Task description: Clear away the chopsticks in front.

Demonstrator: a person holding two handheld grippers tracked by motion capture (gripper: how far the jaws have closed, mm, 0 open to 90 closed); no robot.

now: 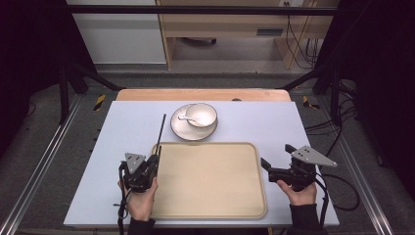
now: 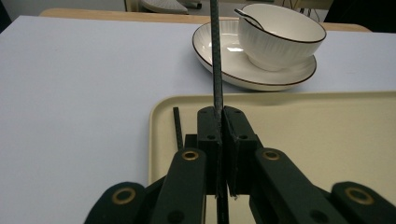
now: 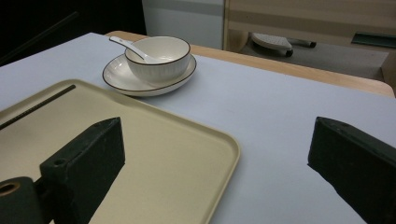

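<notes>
Left gripper (image 2: 219, 140) clamped on a black chopstick (image 2: 216, 60) at the tray's (image 1: 254, 196) near-left corner — its long axis runs straight ahead toward the plate (image 1: 178, 128) and bowl (image 1: 201, 115) — while the right gripper (image 1: 276, 164), jaws spread wide and empty, sits off the tray's right edge.

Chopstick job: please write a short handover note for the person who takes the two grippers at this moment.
Left gripper: jaws shut on one black chopstick, over the tray's left edge.
Right gripper: jaws open, holding nothing, at the tray's right edge.
A second chopstick lies on the beige tray, near its left rim.
The bowl with its spoon stands on the plate beyond the tray.
Done: one chopstick on the tray.
Left, probably: put down the held chopstick.
</notes>
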